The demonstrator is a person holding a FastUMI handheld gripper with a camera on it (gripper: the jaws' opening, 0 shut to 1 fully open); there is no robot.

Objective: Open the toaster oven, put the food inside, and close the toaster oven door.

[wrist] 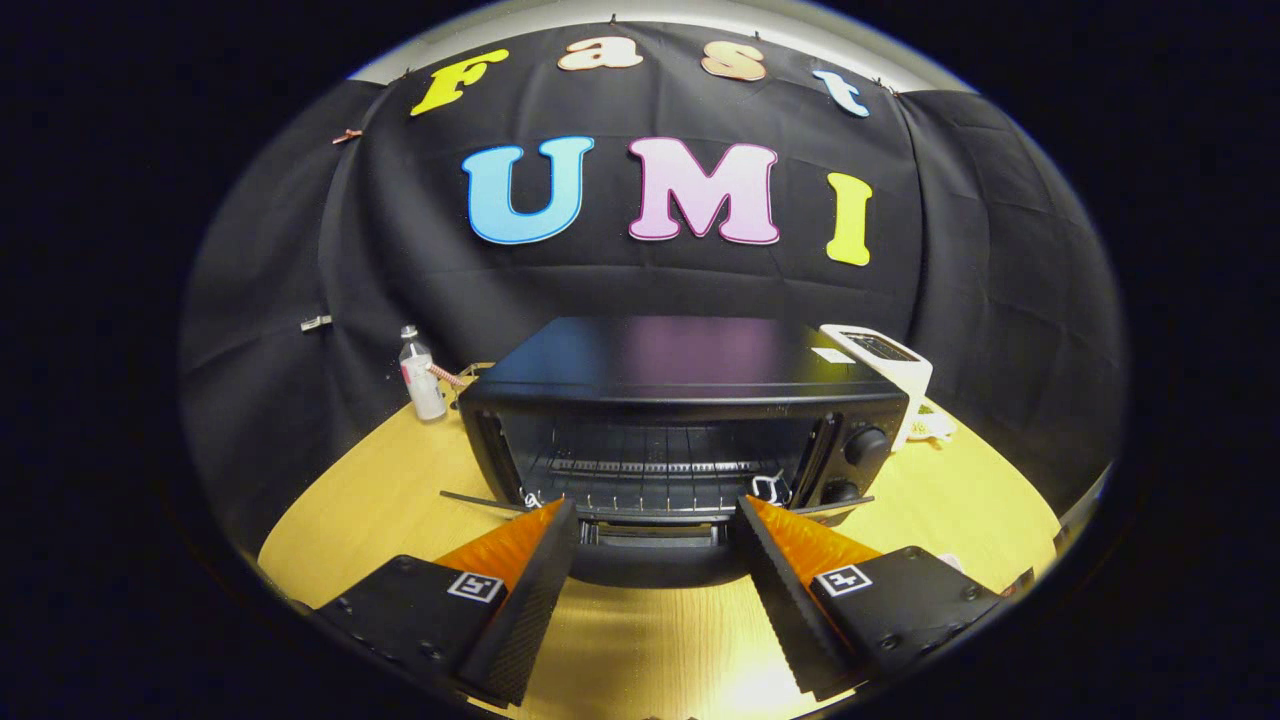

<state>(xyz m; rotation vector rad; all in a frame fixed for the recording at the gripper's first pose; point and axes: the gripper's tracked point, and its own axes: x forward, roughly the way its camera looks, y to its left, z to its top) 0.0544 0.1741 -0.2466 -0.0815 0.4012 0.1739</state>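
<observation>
A black toaster oven point(680, 365) stands on the wooden table point(350, 500), just ahead of my fingers. Its door point(650, 560) hangs down flat toward me, seen nearly edge-on, so the cavity is open. Inside, a wire rack point(650, 470) shows with nothing visible on it. Two knobs point(865, 445) sit on the oven's right front panel. My gripper point(657, 505) is open, its orange and black fingers point(540, 560) spread wide to either side of the lowered door, with the tips at the oven's mouth. Nothing is held between them.
A clear bottle point(421, 378) with a red label stands left of the oven near the wall. A white toaster point(885, 362) sits at the oven's back right, with a small white object point(932, 426) beside it. Bare table lies under and around my fingers.
</observation>
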